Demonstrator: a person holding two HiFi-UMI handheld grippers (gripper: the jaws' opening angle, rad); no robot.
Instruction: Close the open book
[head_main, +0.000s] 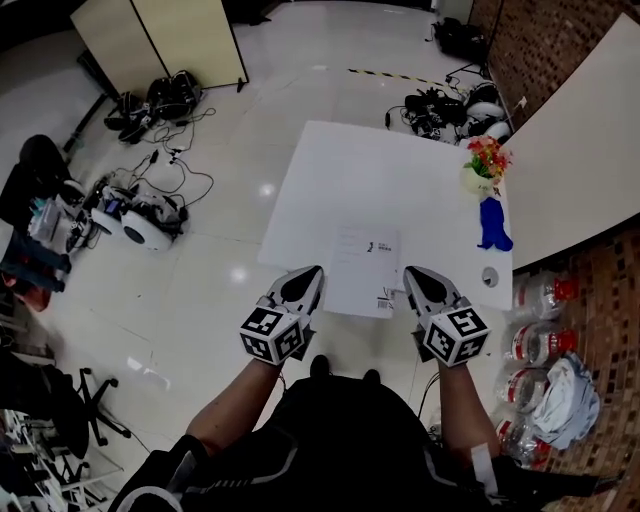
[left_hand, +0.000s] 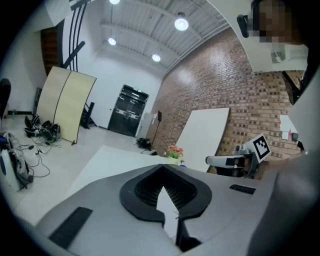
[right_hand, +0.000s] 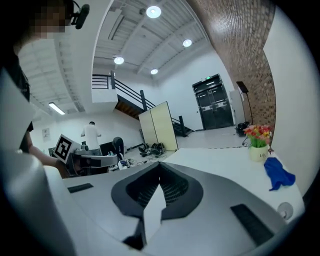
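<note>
My left gripper (head_main: 310, 276) and right gripper (head_main: 414, 276) are pinched together and empty. The book (head_main: 365, 262) lies flat at lower centre of the frame, between them. I'd hook a cover edge and fold it gently.

No legible txt anywhere. Book (head_main: 365, 270) on the table (head_main: 340, 170) has small dark print + a barcode-like block near its lower edge, too small to read. Left tool (head_main: 314, 274) & right tool (head_main: 412, 274) carry b/w square marker patterns only, no letters.
</note>
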